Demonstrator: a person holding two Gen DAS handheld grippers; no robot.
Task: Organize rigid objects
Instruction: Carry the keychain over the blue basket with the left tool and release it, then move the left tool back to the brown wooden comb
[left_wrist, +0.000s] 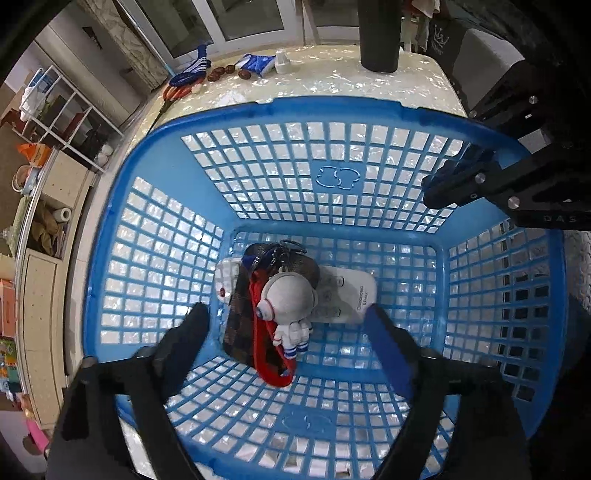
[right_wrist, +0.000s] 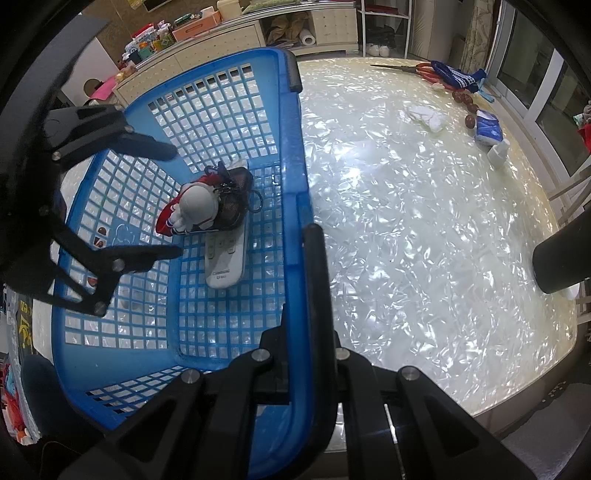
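Observation:
A blue plastic basket (left_wrist: 110, 258) (right_wrist: 295, 155) stands on the pearly table. Inside it lie a white astronaut keychain figure (left_wrist: 290, 299) (right_wrist: 197, 206) with a red strap, a dark checkered wallet (left_wrist: 240, 325), and a white remote (left_wrist: 347, 299) (right_wrist: 225, 258). My left gripper (left_wrist: 288, 325) (right_wrist: 177, 201) is open and empty, hovering above the figure inside the basket. My right gripper (right_wrist: 301, 266) (left_wrist: 465, 173) is shut on the basket's right rim, one finger on each side of the wall.
At the table's far edge lie red scissors (right_wrist: 424, 70), a blue-and-white glove (right_wrist: 456, 77), brown nuts (right_wrist: 467, 103), a blue tissue pack (right_wrist: 489, 127), a white cup (right_wrist: 498, 149) and a crumpled tissue (right_wrist: 424, 114). A black cylinder (left_wrist: 378, 35) stands on the table. Shelves line the room.

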